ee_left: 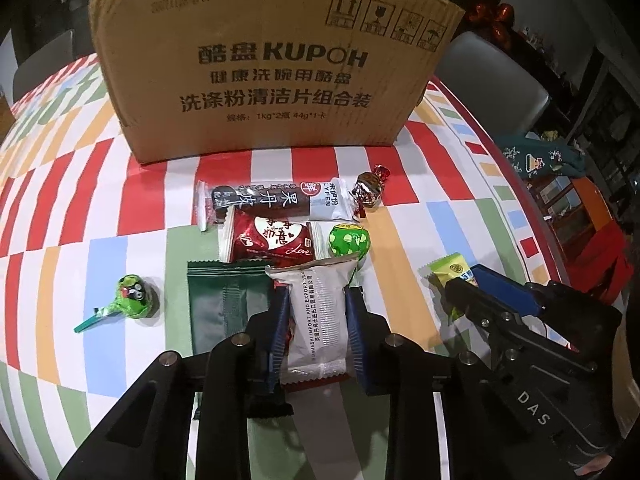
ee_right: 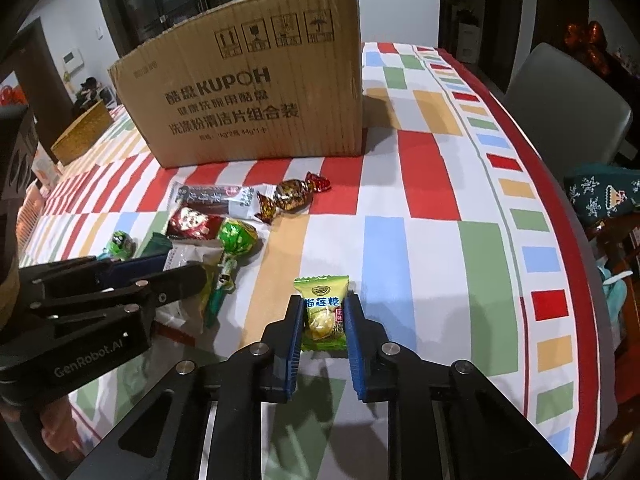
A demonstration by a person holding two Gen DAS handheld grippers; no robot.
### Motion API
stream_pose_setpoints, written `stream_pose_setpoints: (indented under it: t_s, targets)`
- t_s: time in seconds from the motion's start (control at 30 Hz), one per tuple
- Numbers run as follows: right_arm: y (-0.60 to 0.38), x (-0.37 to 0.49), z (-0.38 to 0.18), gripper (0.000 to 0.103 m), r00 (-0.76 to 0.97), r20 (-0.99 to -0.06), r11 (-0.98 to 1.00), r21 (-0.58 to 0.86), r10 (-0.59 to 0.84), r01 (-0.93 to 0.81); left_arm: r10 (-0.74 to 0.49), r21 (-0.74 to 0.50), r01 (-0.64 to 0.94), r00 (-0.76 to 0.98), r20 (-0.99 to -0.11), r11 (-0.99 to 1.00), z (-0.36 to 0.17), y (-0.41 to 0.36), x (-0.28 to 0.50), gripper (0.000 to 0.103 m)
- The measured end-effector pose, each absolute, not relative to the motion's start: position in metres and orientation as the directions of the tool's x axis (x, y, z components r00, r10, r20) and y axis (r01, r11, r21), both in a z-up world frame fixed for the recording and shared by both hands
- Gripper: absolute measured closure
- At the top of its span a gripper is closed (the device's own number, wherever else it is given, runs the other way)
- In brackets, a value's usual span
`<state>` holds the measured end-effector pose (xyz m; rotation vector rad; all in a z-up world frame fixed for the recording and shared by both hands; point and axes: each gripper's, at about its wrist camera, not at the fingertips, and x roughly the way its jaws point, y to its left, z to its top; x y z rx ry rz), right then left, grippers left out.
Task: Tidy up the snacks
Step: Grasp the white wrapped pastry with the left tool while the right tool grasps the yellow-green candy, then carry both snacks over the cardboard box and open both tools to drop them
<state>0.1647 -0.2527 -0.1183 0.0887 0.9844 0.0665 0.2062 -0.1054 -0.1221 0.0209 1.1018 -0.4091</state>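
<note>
My left gripper (ee_left: pixel 317 296) is shut on a white snack packet (ee_left: pixel 316 320) that lies lengthwise between its blue pads, on top of a dark green packet (ee_left: pixel 224 304). My right gripper (ee_right: pixel 324 304) is shut on a small green durian candy (ee_right: pixel 323 320) on the tablecloth, to the right of the pile. Behind the pile stands an open cardboard box (ee_left: pixel 272 72). In front of it lie a dark fruit-leather bar (ee_left: pixel 268 202), a red heart packet (ee_left: pixel 272 240), a green ball lollipop (ee_left: pixel 347 240), a foil-wrapped candy (ee_left: pixel 370 190) and a green face lollipop (ee_left: pixel 132 290).
The table wears a checked cloth in red, white, green, blue and orange (ee_right: pixel 420 184), with its rounded edge close on the right. A grey chair (ee_right: pixel 568 108) stands beyond that edge. A woven basket (ee_right: pixel 82 132) sits left of the box.
</note>
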Motion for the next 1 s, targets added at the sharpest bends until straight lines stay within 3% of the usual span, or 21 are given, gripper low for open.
stream_pose_setpoints:
  t_s: [1.0]
  targets:
    - [-0.237,0.149,-0.008,0.081,0.756,-0.639,0.988,0.135,0.144,-0.075,-0.35,-0.147,0.355,0.62,-0.702,0.923,-0.011,-0.084,0.178,0.074]
